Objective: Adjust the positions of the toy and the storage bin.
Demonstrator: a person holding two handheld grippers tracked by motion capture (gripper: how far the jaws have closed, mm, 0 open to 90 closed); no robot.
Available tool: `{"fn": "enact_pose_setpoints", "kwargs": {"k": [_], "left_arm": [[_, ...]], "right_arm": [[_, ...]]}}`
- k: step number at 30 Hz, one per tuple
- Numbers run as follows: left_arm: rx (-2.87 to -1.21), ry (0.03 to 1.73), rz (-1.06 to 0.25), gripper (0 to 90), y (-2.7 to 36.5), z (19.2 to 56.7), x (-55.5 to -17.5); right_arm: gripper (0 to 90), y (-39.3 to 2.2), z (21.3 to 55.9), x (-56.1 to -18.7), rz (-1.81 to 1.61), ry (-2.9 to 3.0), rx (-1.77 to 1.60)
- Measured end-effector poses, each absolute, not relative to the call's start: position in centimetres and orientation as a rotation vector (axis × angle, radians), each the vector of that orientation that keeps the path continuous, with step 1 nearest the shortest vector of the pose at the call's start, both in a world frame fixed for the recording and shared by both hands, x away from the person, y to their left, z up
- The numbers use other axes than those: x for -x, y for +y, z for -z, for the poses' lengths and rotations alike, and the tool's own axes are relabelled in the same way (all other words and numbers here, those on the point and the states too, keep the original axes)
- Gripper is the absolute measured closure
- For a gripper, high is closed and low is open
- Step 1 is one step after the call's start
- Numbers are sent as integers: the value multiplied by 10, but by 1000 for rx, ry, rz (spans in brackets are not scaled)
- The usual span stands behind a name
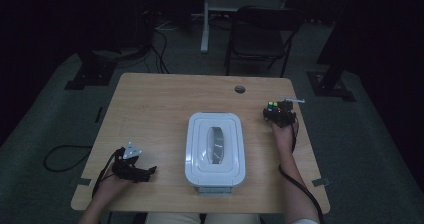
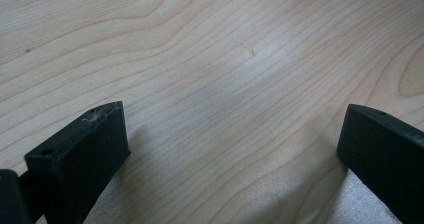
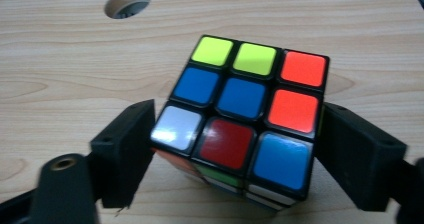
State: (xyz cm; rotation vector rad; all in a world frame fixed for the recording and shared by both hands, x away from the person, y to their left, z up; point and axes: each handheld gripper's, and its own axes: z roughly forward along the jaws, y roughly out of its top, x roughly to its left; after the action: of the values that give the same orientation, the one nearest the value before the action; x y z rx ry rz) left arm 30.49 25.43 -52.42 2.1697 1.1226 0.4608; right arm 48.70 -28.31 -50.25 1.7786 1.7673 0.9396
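While closing on the puzzle cube (image 3: 240,119), right of the white lidded box (image 1: 215,149) near the worktop (image 1: 150,109) edge.
Right gripper (image 3: 235,154) jaws flanking the cube, seemingly just touching; left gripper (image 2: 230,149) spread, idle. Next, probably: firm pinch, then lift.

The high view is dim: the room around the worktop (image 1: 160,104) sinks into near black toward the upper corners, and the white container (image 1: 215,149) is the brightest patch. Both tool views are well lit from above, with soft shadows under the jaws. A white sticker on the cube (image 3: 245,119) shows glare; the near lower-left edge is blurred.
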Motion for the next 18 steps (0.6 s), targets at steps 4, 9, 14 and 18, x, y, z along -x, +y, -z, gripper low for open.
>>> {"fn": "enact_pose_setpoints", "kwargs": {"k": [4,9,14,18], "left_arm": [[-2156,1156,-473,8,253,524,-304],[-2152,1163,-476,7,252,524,-304],[-2152,1161,-477,7,252,524,-305],[-2152,1161,-477,7,252,524,-305]], "right_arm": [[314,-285,502,-487,-912,1794,-1773],[338,-284,498,-485,-886,1813,-1733],[339,-285,498,-479,-885,1829,-1704],[339,-288,498,-471,-911,1831,-1692]]}}
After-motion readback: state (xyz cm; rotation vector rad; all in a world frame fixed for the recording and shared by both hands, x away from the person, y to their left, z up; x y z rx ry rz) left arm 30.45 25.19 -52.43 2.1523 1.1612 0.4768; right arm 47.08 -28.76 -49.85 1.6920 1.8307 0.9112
